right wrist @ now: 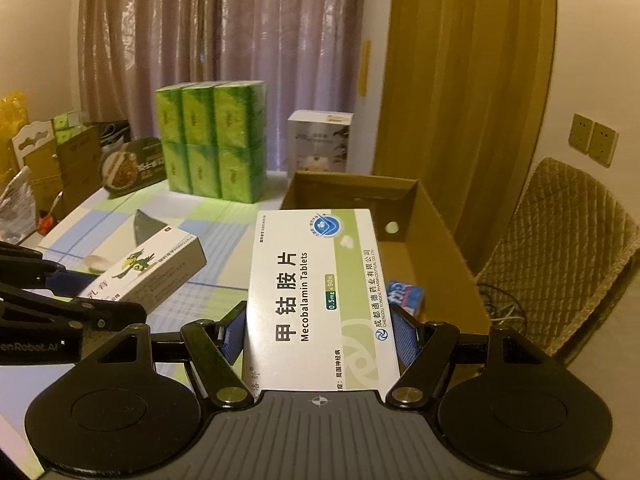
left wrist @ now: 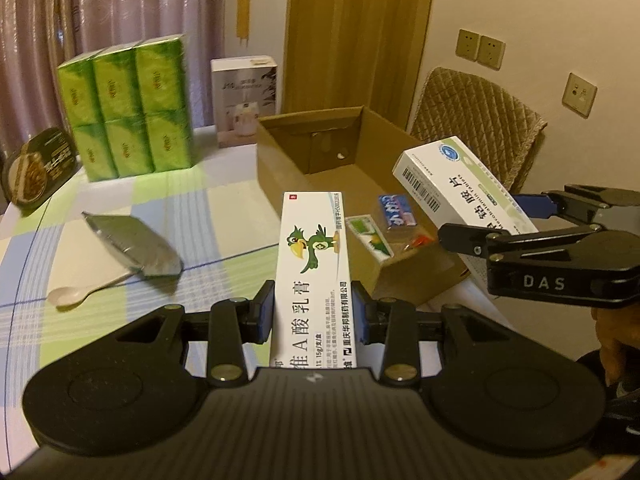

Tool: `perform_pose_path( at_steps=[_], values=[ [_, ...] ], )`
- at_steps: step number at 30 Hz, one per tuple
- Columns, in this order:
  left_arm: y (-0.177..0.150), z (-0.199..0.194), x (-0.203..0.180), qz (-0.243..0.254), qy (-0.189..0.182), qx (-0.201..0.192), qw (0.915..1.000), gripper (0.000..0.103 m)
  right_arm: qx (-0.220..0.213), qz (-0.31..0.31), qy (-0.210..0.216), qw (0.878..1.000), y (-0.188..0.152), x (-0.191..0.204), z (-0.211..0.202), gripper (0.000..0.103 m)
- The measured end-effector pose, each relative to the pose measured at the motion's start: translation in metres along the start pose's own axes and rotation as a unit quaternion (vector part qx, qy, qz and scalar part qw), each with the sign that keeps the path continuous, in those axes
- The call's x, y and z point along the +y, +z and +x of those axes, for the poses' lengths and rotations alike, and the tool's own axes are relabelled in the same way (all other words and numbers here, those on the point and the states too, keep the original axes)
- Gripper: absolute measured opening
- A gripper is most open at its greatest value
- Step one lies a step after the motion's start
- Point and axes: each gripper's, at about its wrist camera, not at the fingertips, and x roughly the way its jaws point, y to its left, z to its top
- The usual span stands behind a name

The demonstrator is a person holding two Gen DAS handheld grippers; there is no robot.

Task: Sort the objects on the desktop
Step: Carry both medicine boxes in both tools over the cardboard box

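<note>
My left gripper [left wrist: 313, 312] is shut on a narrow white ointment box [left wrist: 314, 264] printed with a green parrot, held above the table in front of the open cardboard box [left wrist: 288, 172]. My right gripper [right wrist: 320, 330] is shut on a wider white and green Mecobalamin tablet box [right wrist: 316, 300], held up near the cardboard box [right wrist: 436, 220]. In the left wrist view the tablet box [left wrist: 452, 180] and right gripper [left wrist: 500, 220] hover at the right, over the cardboard box's near corner. In the right wrist view the ointment box [right wrist: 156, 268] and left gripper [right wrist: 64, 292] show at the left. Small packets [left wrist: 394, 212] lie inside the cardboard box.
On the checked tablecloth [left wrist: 120, 208] lie a silver foil pouch [left wrist: 132, 244] and a white spoon [left wrist: 76, 294]. A green tissue pack [left wrist: 128, 108], a white carton [left wrist: 246, 100] and a dark food tray [left wrist: 40, 168] stand behind. A quilted chair [right wrist: 568, 248] is at the right.
</note>
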Motion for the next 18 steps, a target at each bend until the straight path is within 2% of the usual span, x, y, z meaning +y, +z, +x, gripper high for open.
perform_pose_path(
  at_steps=[18],
  values=[
    [0.046,0.053,-0.039,0.005,-0.03,0.003,0.9995,0.033,0.0,0.019,-0.036,0.999,0.008,-0.067,0.028,0.068]
  ],
)
